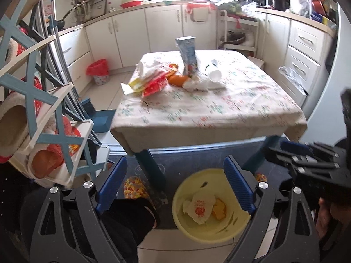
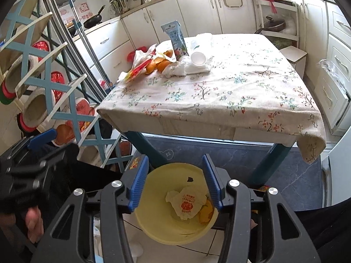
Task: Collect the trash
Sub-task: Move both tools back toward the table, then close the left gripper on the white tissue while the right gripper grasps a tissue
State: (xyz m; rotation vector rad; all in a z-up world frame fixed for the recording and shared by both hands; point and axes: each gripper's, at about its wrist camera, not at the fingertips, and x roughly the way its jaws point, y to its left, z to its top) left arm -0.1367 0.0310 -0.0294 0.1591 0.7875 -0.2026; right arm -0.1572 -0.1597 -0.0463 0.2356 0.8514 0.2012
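Your left gripper (image 1: pixel 175 190) has its fingers spread wide with nothing between them, held above the floor in front of the surface. Your right gripper (image 2: pixel 174 180) is also spread and holds nothing; from its own camera it hangs right over the basin (image 2: pixel 153 230). In the left view the right gripper (image 1: pixel 307 160) shows at the right edge, and in the right view the left gripper (image 2: pixel 28 162) shows at the left edge.

The yellow basin (image 1: pixel 190 230) sits on the floor tiles just below you, near the surface's blue leg (image 2: pixel 144 144). Inside it lie a crumpled wrapper (image 2: pixel 186 202) with red print and some orange peel (image 2: pixel 206 213).

Farther off, on the flowered cloth (image 2: pixel 219 96) covering the surface, the rest of the trash is heaped at the far left part: a red and yellow bag (image 1: pixel 151 83), orange peel pieces (image 2: pixel 162 64), crumpled tissue (image 2: pixel 175 69), a white cup (image 2: pixel 198 58) on its side, and a blue carton (image 1: pixel 188 54) standing upright

A shoe rack (image 1: pixel 43 98) stands at your left, and a red-lined bin (image 1: pixel 98 72) is on the floor by the far cabinets
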